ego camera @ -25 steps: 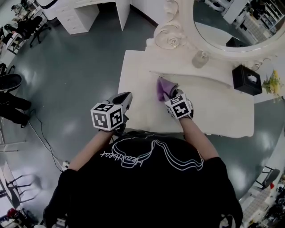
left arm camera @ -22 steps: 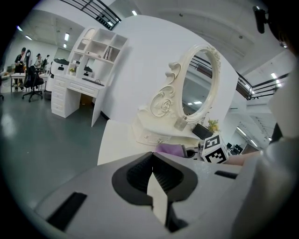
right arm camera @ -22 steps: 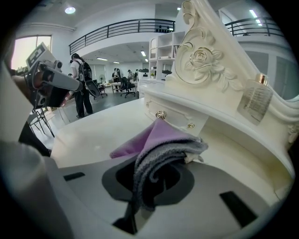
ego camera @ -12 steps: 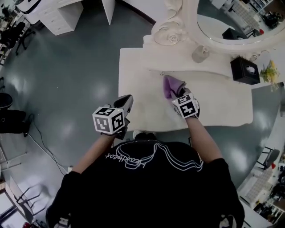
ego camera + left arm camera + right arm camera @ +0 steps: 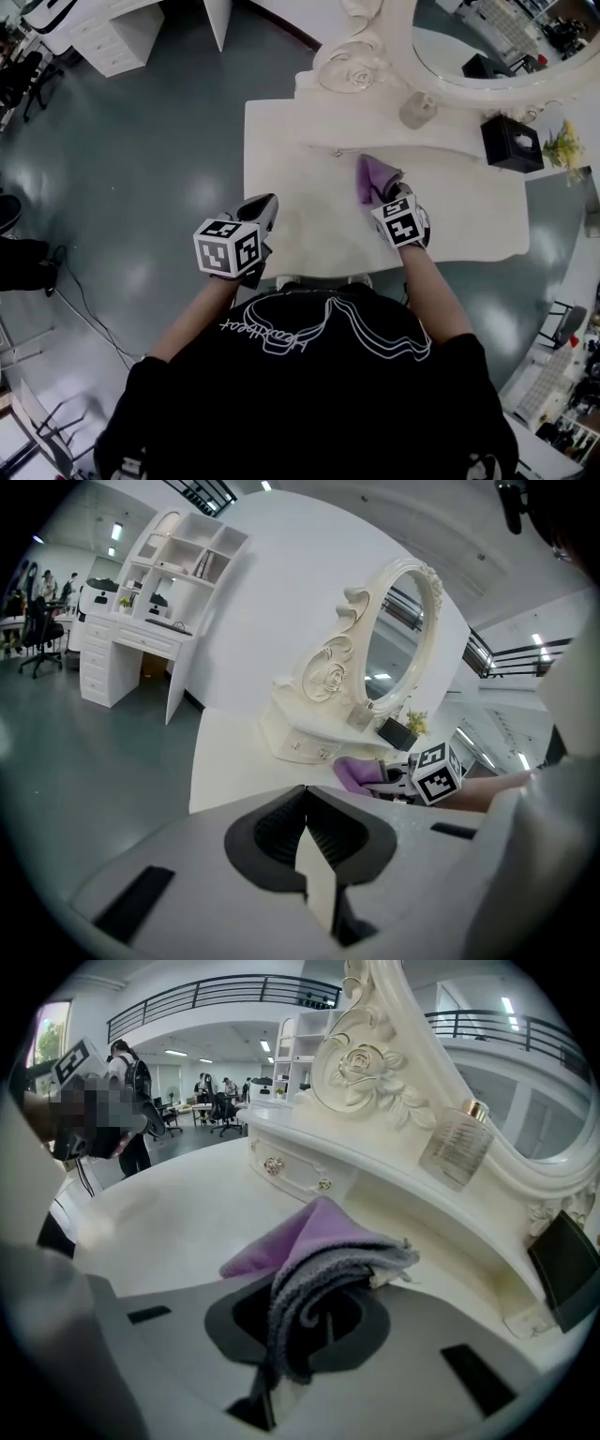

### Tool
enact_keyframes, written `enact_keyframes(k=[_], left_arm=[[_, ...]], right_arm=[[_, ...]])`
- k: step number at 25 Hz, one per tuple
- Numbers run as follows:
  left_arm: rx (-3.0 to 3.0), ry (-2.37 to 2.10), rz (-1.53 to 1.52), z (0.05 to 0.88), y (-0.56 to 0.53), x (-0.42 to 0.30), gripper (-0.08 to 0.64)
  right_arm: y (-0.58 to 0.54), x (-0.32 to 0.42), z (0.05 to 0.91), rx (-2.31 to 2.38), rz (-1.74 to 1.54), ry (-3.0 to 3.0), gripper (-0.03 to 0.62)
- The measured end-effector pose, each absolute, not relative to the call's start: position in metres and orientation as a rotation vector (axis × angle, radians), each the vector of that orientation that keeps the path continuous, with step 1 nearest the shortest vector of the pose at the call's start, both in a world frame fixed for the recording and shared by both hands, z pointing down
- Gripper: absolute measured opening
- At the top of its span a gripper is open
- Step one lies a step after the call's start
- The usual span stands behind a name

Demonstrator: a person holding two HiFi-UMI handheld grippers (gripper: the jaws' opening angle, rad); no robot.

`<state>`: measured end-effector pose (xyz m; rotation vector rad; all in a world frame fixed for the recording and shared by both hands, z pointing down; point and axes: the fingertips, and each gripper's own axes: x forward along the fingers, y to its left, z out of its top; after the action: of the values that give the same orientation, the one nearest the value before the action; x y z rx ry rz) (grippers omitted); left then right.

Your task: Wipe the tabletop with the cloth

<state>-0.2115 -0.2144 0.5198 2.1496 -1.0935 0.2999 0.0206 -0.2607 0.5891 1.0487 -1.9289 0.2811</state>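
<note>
A purple cloth point(image 5: 372, 177) with a grey underside lies bunched on the white tabletop point(image 5: 309, 211) of a dressing table. My right gripper point(image 5: 388, 194) is shut on the cloth point(image 5: 319, 1251), whose free end spreads ahead of the jaws onto the tabletop point(image 5: 178, 1213). My left gripper point(image 5: 264, 208) hangs at the table's left front corner, shut with nothing in it point(image 5: 306, 829). From the left gripper view the cloth point(image 5: 354, 772) and the right gripper's marker cube show across the table.
An ornate oval mirror point(image 5: 469, 47) rises at the table's back. A glass perfume bottle point(image 5: 418, 110) and a black tissue box point(image 5: 511, 143) stand on the raised back shelf point(image 5: 403, 1185). Yellow flowers point(image 5: 562, 148) are at far right. Grey floor surrounds the table.
My right gripper has slid the cloth to the right along the tabletop. The left gripper has stayed near the left front corner.
</note>
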Motion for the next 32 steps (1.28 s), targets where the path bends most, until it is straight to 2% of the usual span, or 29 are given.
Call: enact_keyframes(k=[32], left_arm=[[2.141, -1.186, 0.303, 0.488, -0.203, -0.078, 0.005]], right_arm=[[-0.268, 0.140, 0.589, 0.957, 0.253, -1.974, 0.046]])
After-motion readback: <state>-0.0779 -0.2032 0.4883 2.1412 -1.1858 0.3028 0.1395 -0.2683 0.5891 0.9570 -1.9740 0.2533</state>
